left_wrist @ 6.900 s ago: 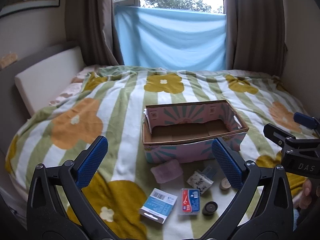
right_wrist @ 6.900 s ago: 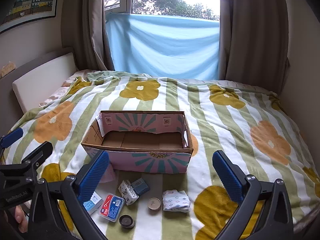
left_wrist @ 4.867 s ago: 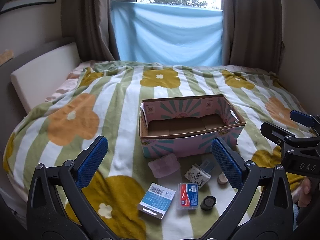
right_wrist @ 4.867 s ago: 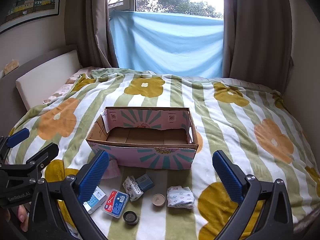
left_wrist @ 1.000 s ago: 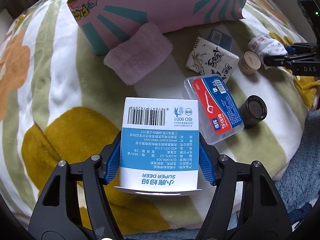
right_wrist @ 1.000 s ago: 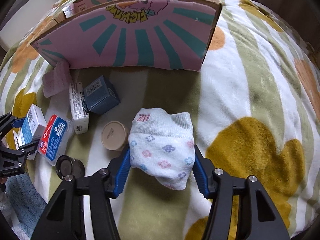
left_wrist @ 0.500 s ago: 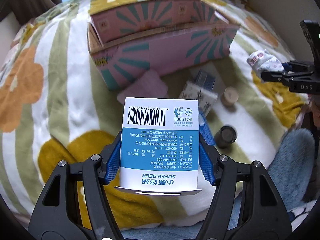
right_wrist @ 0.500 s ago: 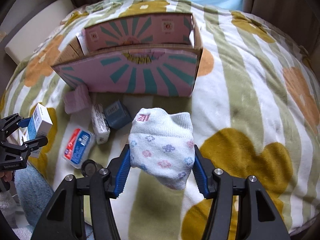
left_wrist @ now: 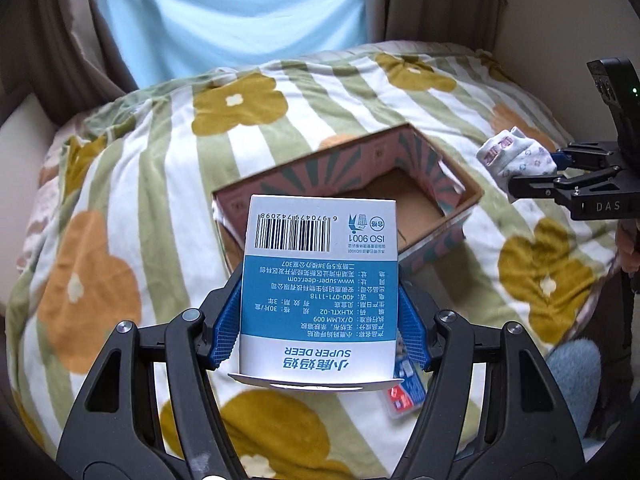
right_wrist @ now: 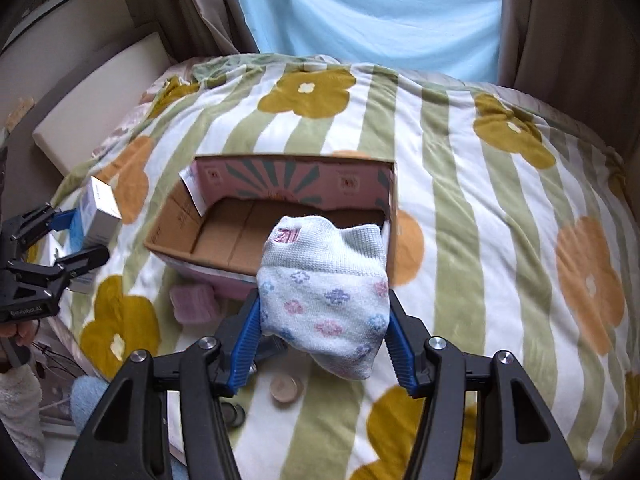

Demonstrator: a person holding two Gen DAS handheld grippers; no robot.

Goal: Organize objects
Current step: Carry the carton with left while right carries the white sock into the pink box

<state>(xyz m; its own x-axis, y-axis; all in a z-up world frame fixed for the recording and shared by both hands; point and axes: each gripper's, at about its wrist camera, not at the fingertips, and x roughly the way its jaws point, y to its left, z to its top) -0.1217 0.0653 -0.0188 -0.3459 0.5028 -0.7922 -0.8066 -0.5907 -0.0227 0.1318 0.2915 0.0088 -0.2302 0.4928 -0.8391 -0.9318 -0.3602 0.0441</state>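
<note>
My left gripper is shut on a blue-and-white carton with a barcode, held up in the air in front of the open pink cardboard box. My right gripper is shut on a folded white sock with small flowers, held above the box's near wall. The box is empty inside. Each gripper shows in the other view: the left with its carton, the right with its sock.
On the striped flower blanket in front of the box lie a pink cloth, a tan round lid, a dark round tin and a red-and-blue plastic case. Curtains and a blue sheet hang behind the bed.
Both grippers have risen and tilted up with their loads. The carton and the sock have moved from low over the loose items to level with the box's opening.
</note>
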